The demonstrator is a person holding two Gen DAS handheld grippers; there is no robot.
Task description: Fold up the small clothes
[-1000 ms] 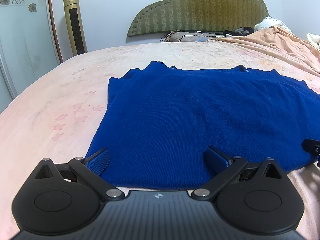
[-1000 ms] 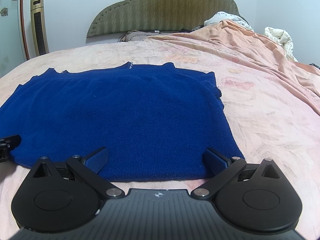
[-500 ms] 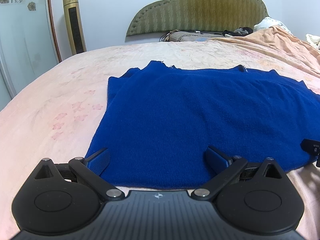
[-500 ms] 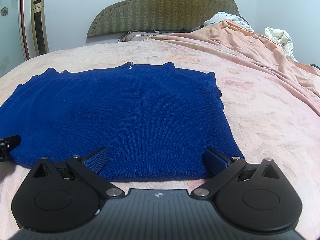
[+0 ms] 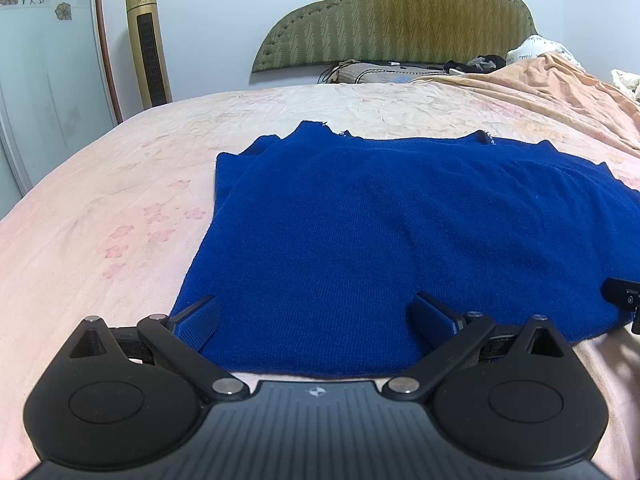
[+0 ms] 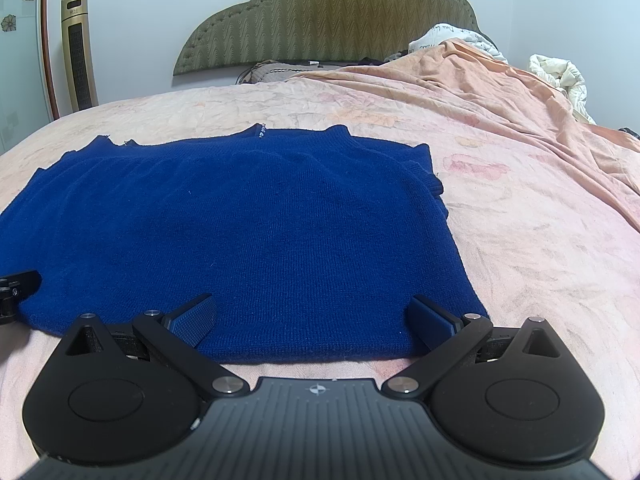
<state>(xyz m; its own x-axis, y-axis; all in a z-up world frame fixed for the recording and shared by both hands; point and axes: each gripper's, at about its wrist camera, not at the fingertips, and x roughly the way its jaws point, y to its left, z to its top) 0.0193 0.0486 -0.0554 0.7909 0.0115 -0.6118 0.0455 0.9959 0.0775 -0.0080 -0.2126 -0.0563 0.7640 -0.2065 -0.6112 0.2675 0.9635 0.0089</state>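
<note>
- The blue knit sweater [image 5: 400,240] is lying flat on the pink floral bedsheet [image 5: 100,208], collar toward the headboard [image 5: 396,20] and hem nearest both cameras, which suits a fold away from the person.
- The left gripper [image 5: 316,320] is hovering over the hem's left portion with its jaws spread wide and holding nothing; its left pad is sitting close to the sweater's left corner.
- The right gripper [image 6: 312,318] is hanging over the hem's right portion, likewise released and empty, its right pad near the right corner.
- Both are lining up along the same edge, probably so the hem can be pinched at two points and carried evenly.
- The sleeves appear to be tucked in already, though this is hard to confirm.
</note>
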